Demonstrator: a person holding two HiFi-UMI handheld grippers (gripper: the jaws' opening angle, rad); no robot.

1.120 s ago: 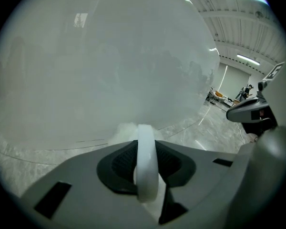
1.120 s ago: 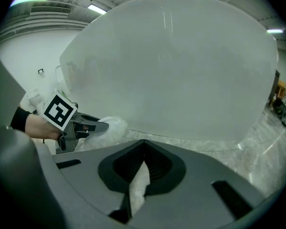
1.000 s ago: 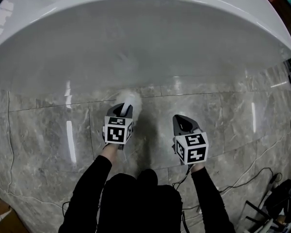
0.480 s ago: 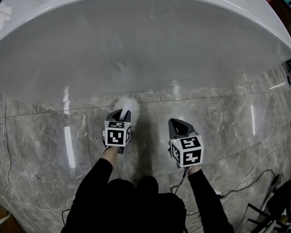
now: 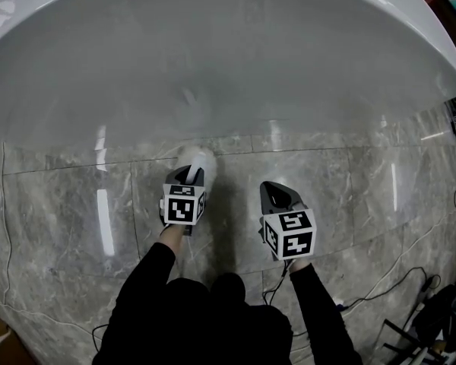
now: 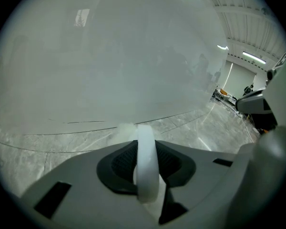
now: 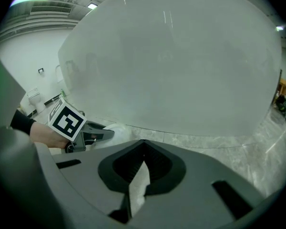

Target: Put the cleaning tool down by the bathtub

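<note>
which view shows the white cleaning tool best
The left gripper view: the cleaning tool sits dead centre, its white handle clamped by the left gripper. The head view shows only its fluffy end past the gripper; the right gripper view shows a small white bit at the left.

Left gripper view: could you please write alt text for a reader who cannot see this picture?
The left gripper is shut on the white handle of a cleaning tool, whose fluffy white head shows just beyond the jaws. Behind, the white bathtub wall fills most of the picture, above a strip of grey marble floor.
</note>
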